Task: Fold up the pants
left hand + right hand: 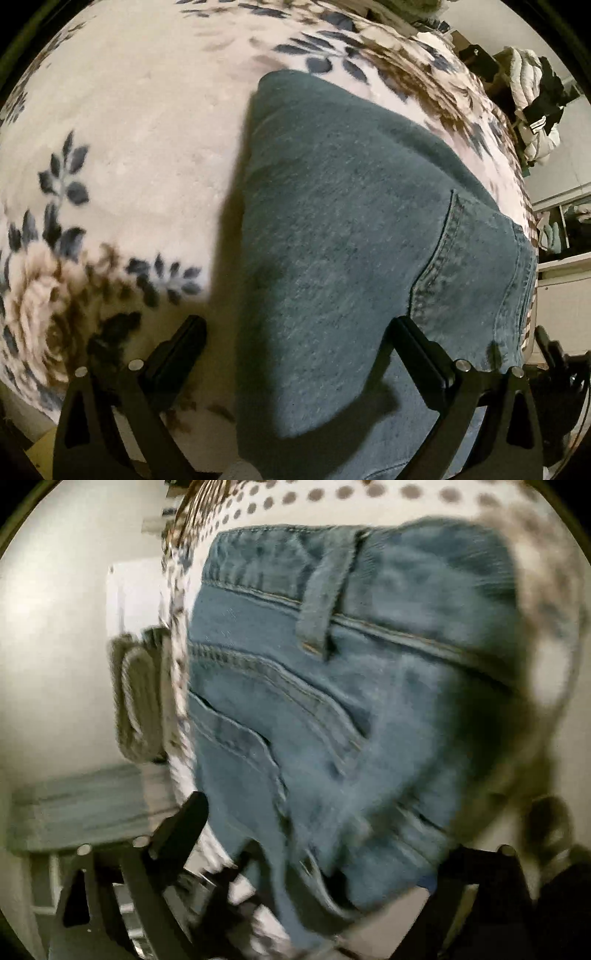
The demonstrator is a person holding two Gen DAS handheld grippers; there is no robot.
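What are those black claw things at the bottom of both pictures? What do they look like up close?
They are two hand-held grippers, both matt black. The left gripper has two flat, slab-like fingers on angular arms with triangular cut-outs and round silver pins at the joints. The right gripper looks the same build, blurred here, with the same silver pins. No cables, markings or sleeves show.

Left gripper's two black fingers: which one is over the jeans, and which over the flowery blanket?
The right-hand finger lies over the jeans; the left-hand finger is over the floral blanket.
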